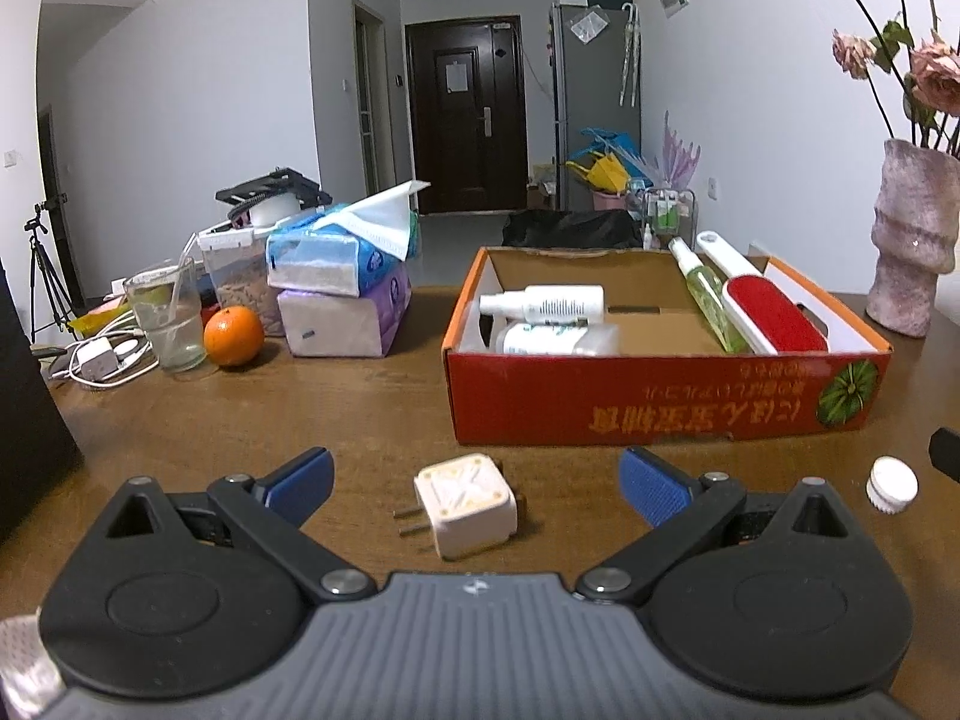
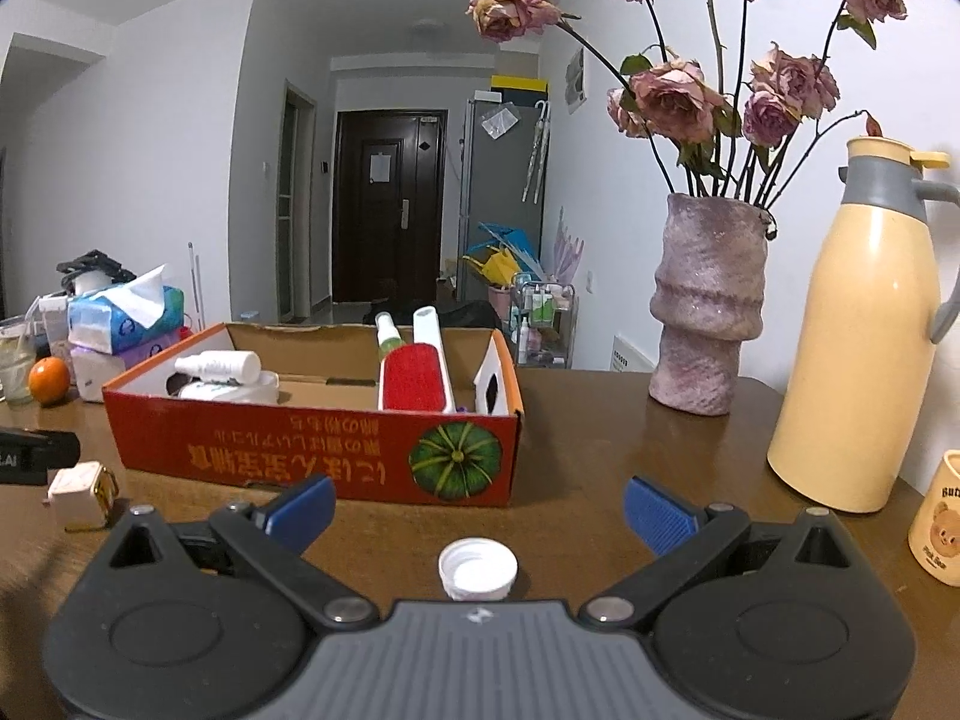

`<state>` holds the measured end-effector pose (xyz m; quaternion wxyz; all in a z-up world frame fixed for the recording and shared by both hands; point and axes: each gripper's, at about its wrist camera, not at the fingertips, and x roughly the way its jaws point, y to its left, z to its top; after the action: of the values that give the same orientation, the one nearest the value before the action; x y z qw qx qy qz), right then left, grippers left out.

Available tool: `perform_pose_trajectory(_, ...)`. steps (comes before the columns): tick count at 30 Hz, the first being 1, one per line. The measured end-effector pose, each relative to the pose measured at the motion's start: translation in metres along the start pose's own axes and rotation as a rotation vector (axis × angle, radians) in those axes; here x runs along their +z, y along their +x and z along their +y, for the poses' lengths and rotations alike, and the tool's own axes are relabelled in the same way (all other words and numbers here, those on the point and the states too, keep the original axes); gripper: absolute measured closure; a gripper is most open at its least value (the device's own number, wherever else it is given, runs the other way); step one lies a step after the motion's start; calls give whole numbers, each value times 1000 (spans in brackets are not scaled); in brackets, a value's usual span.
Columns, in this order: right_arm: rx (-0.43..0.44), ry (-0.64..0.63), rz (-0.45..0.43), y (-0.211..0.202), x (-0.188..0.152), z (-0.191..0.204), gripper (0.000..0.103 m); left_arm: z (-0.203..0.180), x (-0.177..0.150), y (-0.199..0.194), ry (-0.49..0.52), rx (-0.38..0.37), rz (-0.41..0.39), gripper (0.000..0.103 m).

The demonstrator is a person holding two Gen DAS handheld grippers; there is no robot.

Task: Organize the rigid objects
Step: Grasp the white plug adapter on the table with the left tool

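Both grippers' fingers spread wide; yellow thermos (image 2: 864,324) only in right view.

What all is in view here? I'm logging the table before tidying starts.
Box: 1, red cardboard, table middle.
Spray bottles: 3, two white, one green, in box.
Lint brush: 1, red and white, in box.
Plug: 1, white, table, between left fingers.
Cap: 1, white, table, between right fingers.
Orange: 1, left of box.
Glass: 1, clear, beside orange.
Tissue packs: 2, blue on purple.
Vase: 1, pink, dried roses.
Jug: 1, cream.
Mug: 1, cream, far right.
Left gripper: open.
Right gripper: open.
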<state>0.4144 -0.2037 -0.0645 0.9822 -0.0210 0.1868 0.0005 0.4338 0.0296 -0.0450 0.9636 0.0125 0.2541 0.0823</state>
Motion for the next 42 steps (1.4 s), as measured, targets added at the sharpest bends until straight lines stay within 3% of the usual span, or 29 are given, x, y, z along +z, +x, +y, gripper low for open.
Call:
perform_pose_trajectory(17, -34, 7, 82, 10, -16, -7, 0, 5, -16, 47, 0, 12, 154, 0)
perform_pose_trajectory(29, -63, 24, 128, 26, -19, -7, 0, 2, -9, 76, 12, 43, 175, 0)
perform_pose_trajectory(39, -72, 36, 175, 42, -21, -6, 2, 10, -1, 98, -59, 38, 224, 0)
perform_pose_trajectory(42, -75, 36, 177, 44, -21, -5, 2, 12, 0, 104, -72, 33, 240, 5)
